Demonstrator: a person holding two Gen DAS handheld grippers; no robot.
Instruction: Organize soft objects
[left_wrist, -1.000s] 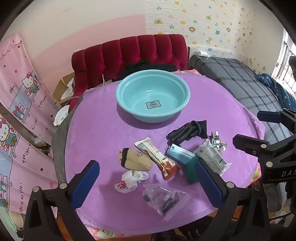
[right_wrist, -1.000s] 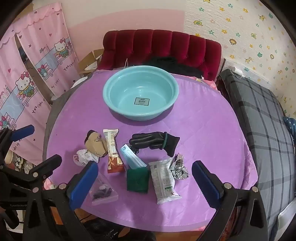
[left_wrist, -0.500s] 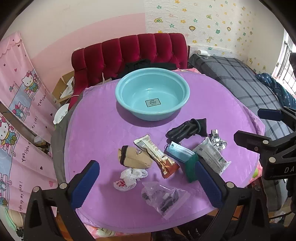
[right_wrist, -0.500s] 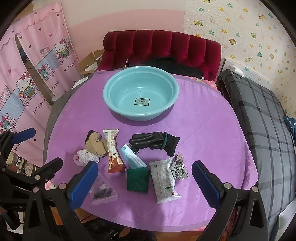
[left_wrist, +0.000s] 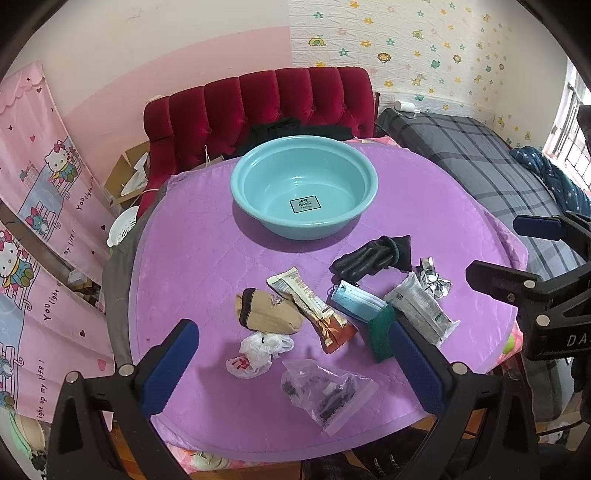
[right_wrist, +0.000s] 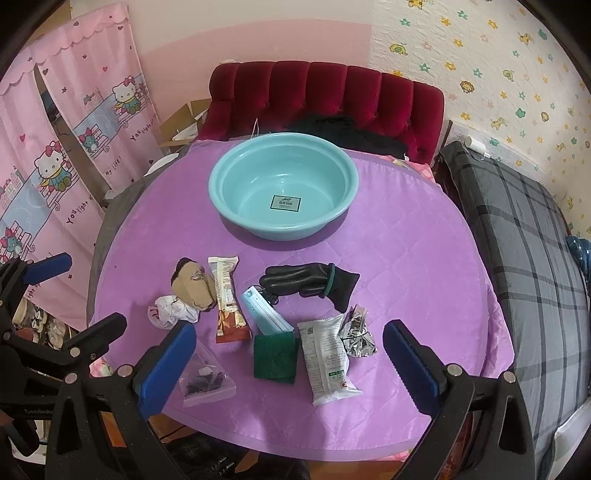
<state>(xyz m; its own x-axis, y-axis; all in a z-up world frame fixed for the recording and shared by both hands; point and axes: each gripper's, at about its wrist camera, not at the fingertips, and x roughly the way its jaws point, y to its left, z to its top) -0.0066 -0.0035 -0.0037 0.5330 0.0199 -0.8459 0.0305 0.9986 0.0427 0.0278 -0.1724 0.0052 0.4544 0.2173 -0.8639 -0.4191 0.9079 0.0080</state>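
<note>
An empty teal basin (left_wrist: 303, 184) (right_wrist: 283, 182) stands at the back of the round purple table (left_wrist: 192, 258) (right_wrist: 406, 258). In front of it lie a black glove (left_wrist: 369, 254) (right_wrist: 308, 282), a tan sock (left_wrist: 266, 312) (right_wrist: 192, 286), a blue face mask (left_wrist: 354, 302) (right_wrist: 264, 312), a green cloth (left_wrist: 380, 332) (right_wrist: 275, 356) and a crumpled white plastic bag (left_wrist: 258, 352) (right_wrist: 170, 310). My left gripper (left_wrist: 291, 365) hovers open over the table's near edge. My right gripper (right_wrist: 290, 367) is open too, above the green cloth.
Also on the table: a snack bar wrapper (left_wrist: 310, 308), a white packet (left_wrist: 421, 308), crumpled foil (left_wrist: 434, 280) and a clear zip bag (left_wrist: 328, 393). A red tufted chair (left_wrist: 258, 107) stands behind the table, a plaid bed (right_wrist: 524, 240) to the right and pink curtains (right_wrist: 55, 147) on the left.
Both views have drifted only slightly; the objects on the table have not moved and both grippers stay open.
</note>
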